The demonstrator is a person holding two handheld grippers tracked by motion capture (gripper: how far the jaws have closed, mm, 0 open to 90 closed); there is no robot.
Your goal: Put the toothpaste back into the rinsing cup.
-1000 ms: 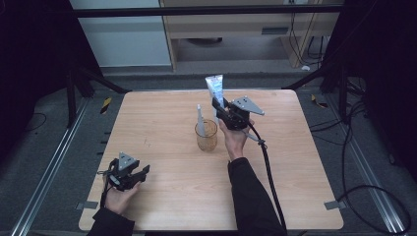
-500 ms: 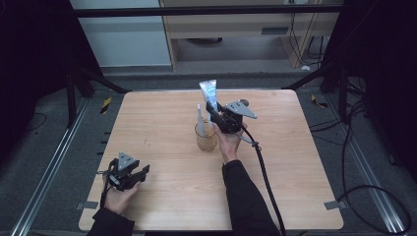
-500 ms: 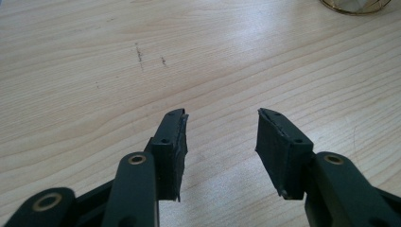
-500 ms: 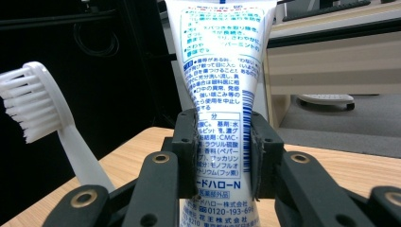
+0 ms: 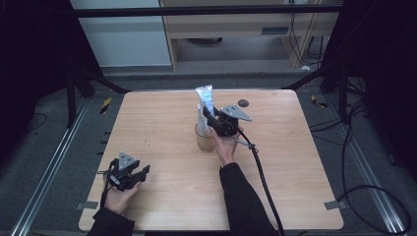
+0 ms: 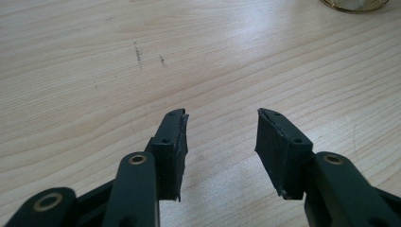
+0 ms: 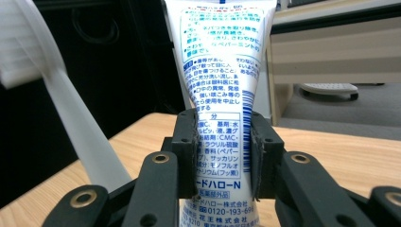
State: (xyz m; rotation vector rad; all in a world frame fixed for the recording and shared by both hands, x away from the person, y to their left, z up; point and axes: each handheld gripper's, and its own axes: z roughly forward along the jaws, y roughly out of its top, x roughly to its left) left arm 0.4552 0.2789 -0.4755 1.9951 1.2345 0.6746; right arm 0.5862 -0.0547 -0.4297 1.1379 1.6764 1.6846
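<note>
A white toothpaste tube (image 5: 205,96) with blue print stands upright, pinched at its lower part by my right gripper (image 5: 210,117). In the right gripper view the pads press both sides of the tube (image 7: 222,71), right gripper (image 7: 223,118). The tube hangs over a clear glass cup (image 5: 203,140) at the table's middle. A white toothbrush (image 5: 199,114) leans in the cup, and its handle (image 7: 71,109) slants at the left. My left gripper (image 5: 142,172) rests near the front left corner, open with nothing between its fingers, left gripper (image 6: 222,118).
A small dark round object (image 5: 243,103) lies near the far edge of the wooden table (image 5: 295,162). A black cable (image 5: 260,172) trails from the right gripper toward the front. The cup's base (image 6: 354,4) is far ahead of the left gripper.
The right gripper has carried the tube left and down, from behind the cup to just over it. The left gripper has stayed put.
</note>
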